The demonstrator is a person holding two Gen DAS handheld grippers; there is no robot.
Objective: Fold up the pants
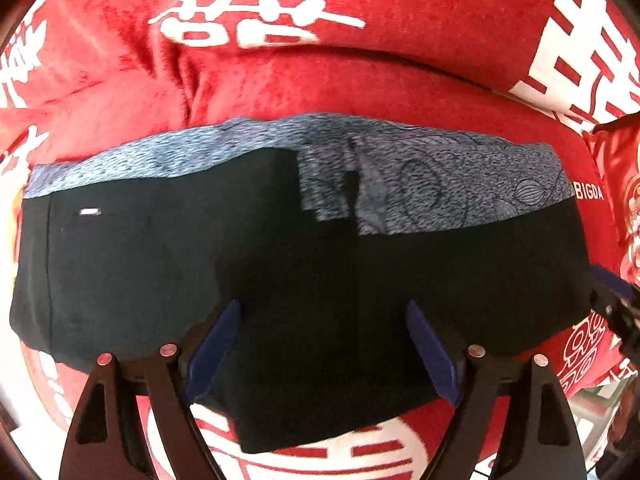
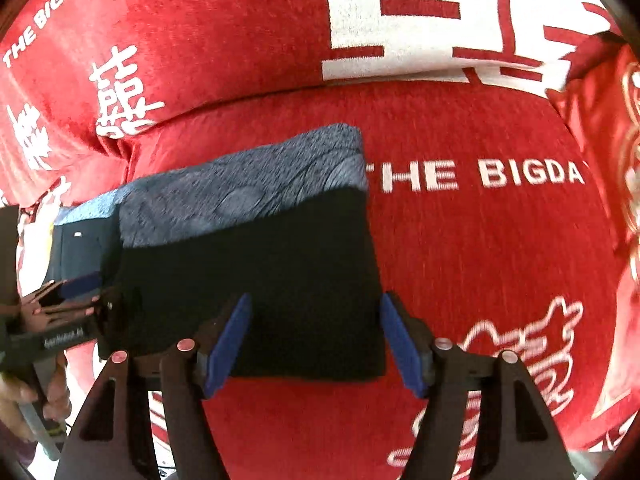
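Observation:
The pants (image 1: 280,272) are black with a grey patterned band along the far side, lying folded flat on a red sofa cover. In the left wrist view my left gripper (image 1: 322,312) is open, its blue pads (image 1: 216,344) wide apart over the pants' near edge. In the right wrist view the pants (image 2: 256,272) lie left of centre; my right gripper (image 2: 316,308) is open over their near right corner, holding nothing. The left gripper (image 2: 72,300) shows at the left edge there, and the right gripper (image 1: 616,300) shows at the right edge of the left wrist view.
The red sofa seat (image 2: 480,248) carries white lettering and characters. The red back cushions (image 1: 360,20) rise behind the pants. A red cushion (image 1: 624,184) lies at the right side. A hand (image 2: 36,392) holds the left gripper's handle.

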